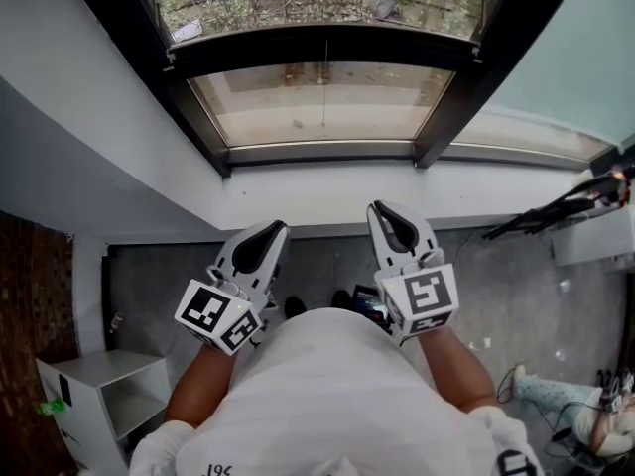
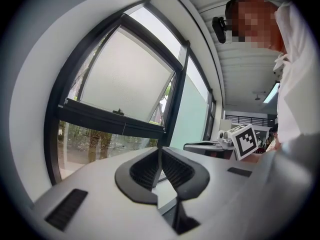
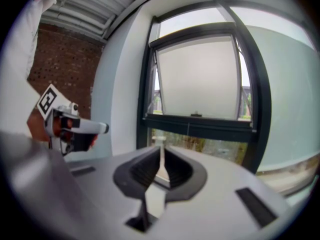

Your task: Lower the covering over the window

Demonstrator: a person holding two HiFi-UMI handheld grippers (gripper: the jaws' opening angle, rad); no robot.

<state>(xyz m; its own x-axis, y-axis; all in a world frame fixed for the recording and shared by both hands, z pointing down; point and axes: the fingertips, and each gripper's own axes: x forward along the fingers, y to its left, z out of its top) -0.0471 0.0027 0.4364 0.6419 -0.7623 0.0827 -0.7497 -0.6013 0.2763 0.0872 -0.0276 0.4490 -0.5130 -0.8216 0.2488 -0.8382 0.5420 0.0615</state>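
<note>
Eyeing blind down to crossbar | prob light, floppy | I'd take tab mid bottom edge | L gripper jaws together, R gripper near-together, both empty

White shelf unit at lower left, brick wall just beside it, grey floor beneath, black stand at right, white box just below it.

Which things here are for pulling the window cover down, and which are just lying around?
For the job: blind, its pull cord, window, left claw, right claw.

Just lying about: white shelf, black stand, pale shoe.
</note>
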